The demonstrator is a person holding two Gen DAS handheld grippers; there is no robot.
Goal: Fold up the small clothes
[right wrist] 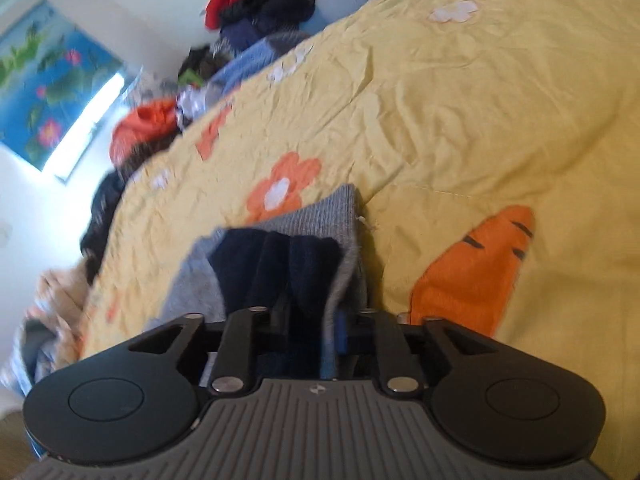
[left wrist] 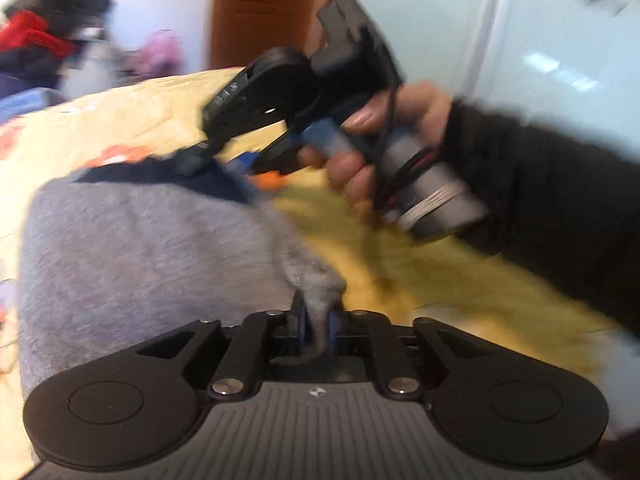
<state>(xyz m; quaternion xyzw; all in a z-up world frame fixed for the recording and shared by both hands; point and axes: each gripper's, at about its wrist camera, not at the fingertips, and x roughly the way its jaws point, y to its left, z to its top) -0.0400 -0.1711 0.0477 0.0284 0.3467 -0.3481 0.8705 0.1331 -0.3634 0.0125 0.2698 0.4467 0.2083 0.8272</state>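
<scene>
A grey knitted garment (left wrist: 140,248) with a navy inner part (right wrist: 280,264) lies on a yellow bedspread (right wrist: 440,100) printed with orange flowers and carrots. My left gripper (left wrist: 316,320) is shut on a bunched grey corner of it at the near edge. My right gripper (right wrist: 312,320) has navy and grey cloth filling the gap between its jaws. In the left wrist view the right gripper (left wrist: 218,166) sits at the garment's far navy edge, held by a hand (left wrist: 400,108) in a black sleeve. Both views are blurred.
A heap of dark and red clothes (right wrist: 260,4) lies past the bed's far edge, also seen as a blurred clothes heap (left wrist: 36,40). An orange bundle (right wrist: 140,128) sits by the bed's side. A brown door (left wrist: 272,8) and a flower picture (right wrist: 48,88) are on the walls.
</scene>
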